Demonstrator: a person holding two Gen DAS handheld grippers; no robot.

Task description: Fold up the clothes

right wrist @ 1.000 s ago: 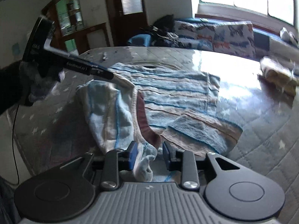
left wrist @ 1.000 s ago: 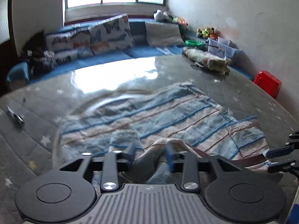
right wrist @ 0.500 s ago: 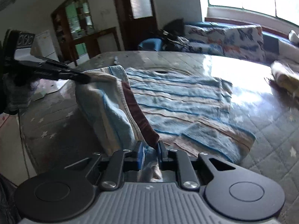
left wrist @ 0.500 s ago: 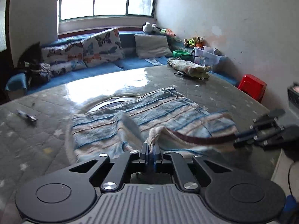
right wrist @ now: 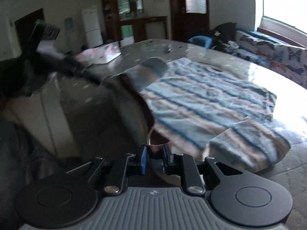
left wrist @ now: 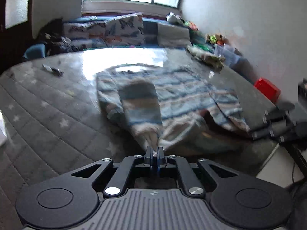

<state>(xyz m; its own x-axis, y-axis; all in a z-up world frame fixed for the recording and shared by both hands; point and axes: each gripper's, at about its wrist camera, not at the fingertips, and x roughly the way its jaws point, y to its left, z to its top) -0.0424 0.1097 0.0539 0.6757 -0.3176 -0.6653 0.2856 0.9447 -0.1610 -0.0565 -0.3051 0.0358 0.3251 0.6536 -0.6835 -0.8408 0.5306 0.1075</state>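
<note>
A blue, white and tan striped garment [left wrist: 172, 99] with a maroon collar lies spread on the grey quilted bed [left wrist: 48, 111]; it also shows in the right wrist view [right wrist: 207, 107]. My left gripper [left wrist: 154, 151] is shut on the garment's near edge, lifted above the bed. My right gripper [right wrist: 155, 153] is shut on the maroon collar part [right wrist: 156, 147]. Each gripper shows in the other's view: the right one at the far right [left wrist: 276, 126], the left one at the left [right wrist: 57, 63]. Both views are motion-blurred.
A cushioned window bench [left wrist: 107, 32] with butterfly pillows runs along the back. A folded cloth pile [left wrist: 205, 55] and toys sit at the back right. A red stool [left wrist: 266, 90] stands by the wall. A small object [left wrist: 53, 70] lies on the bed's left.
Both grippers closed on the garment's near edge and collar, then lifted and pulled it back toward the near edge of the bed. The views swung and became blurred.
</note>
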